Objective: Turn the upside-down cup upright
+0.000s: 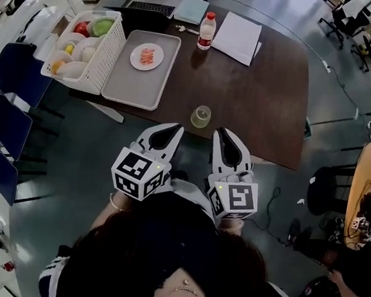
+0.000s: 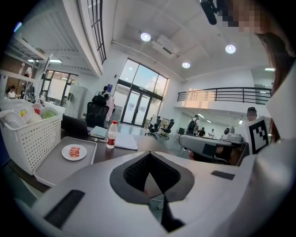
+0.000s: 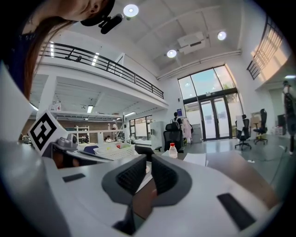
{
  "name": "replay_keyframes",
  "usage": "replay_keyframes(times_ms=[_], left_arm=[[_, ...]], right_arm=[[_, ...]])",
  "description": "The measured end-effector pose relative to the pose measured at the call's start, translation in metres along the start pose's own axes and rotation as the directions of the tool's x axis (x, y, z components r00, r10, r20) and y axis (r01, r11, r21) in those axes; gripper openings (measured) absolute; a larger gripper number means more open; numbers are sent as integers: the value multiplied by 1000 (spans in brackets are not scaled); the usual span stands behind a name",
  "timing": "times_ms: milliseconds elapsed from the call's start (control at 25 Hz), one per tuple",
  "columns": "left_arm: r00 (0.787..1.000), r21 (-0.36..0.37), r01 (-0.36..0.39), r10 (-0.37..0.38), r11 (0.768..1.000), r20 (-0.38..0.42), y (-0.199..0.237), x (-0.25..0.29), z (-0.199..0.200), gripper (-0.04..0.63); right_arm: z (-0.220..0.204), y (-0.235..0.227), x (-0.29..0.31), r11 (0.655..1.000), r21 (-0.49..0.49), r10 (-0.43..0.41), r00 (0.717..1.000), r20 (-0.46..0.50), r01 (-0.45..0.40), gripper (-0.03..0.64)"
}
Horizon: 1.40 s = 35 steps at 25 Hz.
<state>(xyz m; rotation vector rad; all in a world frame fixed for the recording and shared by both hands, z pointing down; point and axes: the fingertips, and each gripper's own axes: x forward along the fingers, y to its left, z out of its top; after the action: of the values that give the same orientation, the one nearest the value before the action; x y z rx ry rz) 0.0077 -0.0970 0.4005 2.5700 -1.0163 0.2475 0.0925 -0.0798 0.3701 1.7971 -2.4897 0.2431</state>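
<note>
A small translucent, yellowish cup (image 1: 200,116) stands on the dark brown table (image 1: 262,100) close to its near edge. I cannot tell from above which way up it is. My left gripper (image 1: 176,129) is held off the table's near edge, just below and left of the cup, jaws shut and empty. My right gripper (image 1: 221,132) is beside it, just below and right of the cup, also shut with nothing in it. Both point toward the table. In the left gripper view the gripper (image 2: 149,155) hides the cup. The right gripper view shows only the gripper (image 3: 149,159) itself.
A white basket (image 1: 110,46) of bowls and fruit stands at the table's left, beside a grey tray (image 1: 123,80) carrying a plate (image 1: 146,56). Further back are a bottle (image 1: 207,30), papers (image 1: 236,37) and a laptop (image 1: 150,5). Blue chairs (image 1: 16,73) line the left.
</note>
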Motion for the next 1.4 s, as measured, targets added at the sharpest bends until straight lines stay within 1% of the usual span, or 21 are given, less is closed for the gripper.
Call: replay_keyframes(times_ms=[200,320,480,600,760,960,1200,1400], left_arm=[[999,15,34,-34,999,-3,14,19,12,0],[999,20,51,-51,998,-12,25,29,12,0],[998,11,53,-53,999,-18,39,40,9,0],[999,7,52,-52,999,-12,47,45,7,0],[999,7,54,-54,998,-7,51,50,7,0],[999,11,46,-46,999,-7,58,51,6,0],[999,-1,31,-31,1000,-20,66,50,4,0],[999,-13,26,-26,1000,-25,72,50,2,0]], right_arm=[[-9,-11,23,999,-13,-42,999,-30,42,21],[-20,-13,38,998,-37,-61,997,-53,59,23],[-38,-19,53,996,-49,-84,992,-95,80,26],[-54,-24,64,995,-55,-92,987,-128,86,56],[-76,-32,79,994,-68,-94,981,-170,83,112],[-108,-41,100,994,-76,-90,966,-242,74,183],[-149,-46,118,995,-74,-88,940,-330,67,253],[-179,-45,128,996,-78,-77,911,-405,50,285]])
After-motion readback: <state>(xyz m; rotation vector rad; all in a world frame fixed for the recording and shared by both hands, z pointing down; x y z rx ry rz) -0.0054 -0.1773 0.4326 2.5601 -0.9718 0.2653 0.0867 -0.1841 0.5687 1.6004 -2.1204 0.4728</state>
